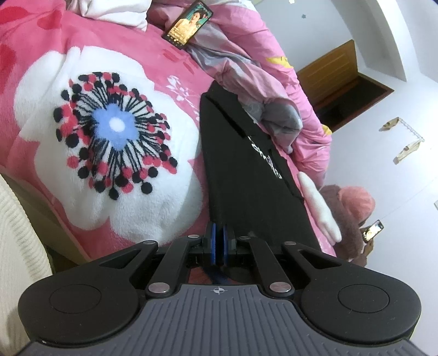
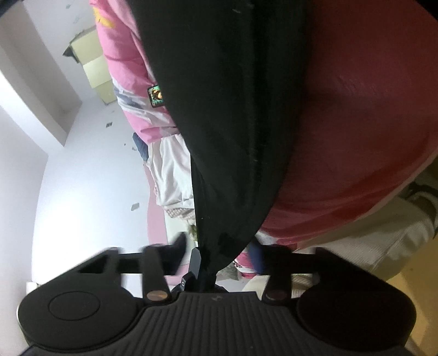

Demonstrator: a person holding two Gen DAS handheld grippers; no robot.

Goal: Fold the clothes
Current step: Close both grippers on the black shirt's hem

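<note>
A black garment (image 1: 246, 164) with white lettering stretches taut over a pink fleece blanket with a big white flower (image 1: 109, 131). My left gripper (image 1: 219, 241) is shut on the garment's near edge, its blue pads pressed together on the cloth. In the right wrist view the same black garment (image 2: 232, 109) fills the middle and hangs bunched into my right gripper (image 2: 208, 268), which is shut on it. The right fingers are mostly hidden by the cloth.
A phone (image 1: 189, 24) lies on the bed near a crumpled pink and grey duvet (image 1: 262, 87). A person in a pink hat (image 1: 353, 205) holds another phone by the bed's far side. White clothes (image 2: 172, 175) lie on the bed. A cream sweater sleeve (image 1: 16, 232) is at left.
</note>
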